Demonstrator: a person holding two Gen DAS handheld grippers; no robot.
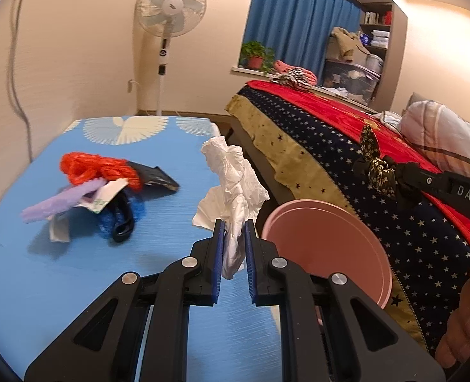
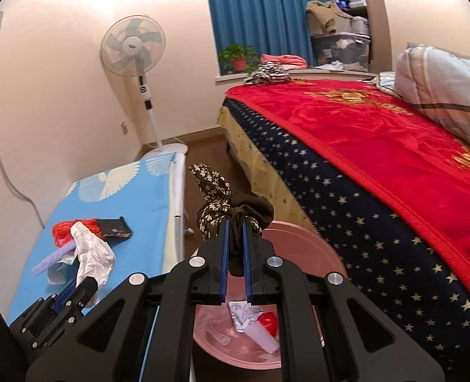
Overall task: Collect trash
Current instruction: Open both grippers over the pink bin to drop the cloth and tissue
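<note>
The tissue (image 1: 235,191) is clamped in the left hand-held gripper (image 1: 234,238), just left of the bin (image 1: 375,254) rim and over the bench (image 1: 44,270) edge; the right hand-held gripper (image 2: 234,232) is clamped on a scrunchie (image 2: 216,200) right above the bin, so nearer. Only the right view shows trash inside the bin
</note>
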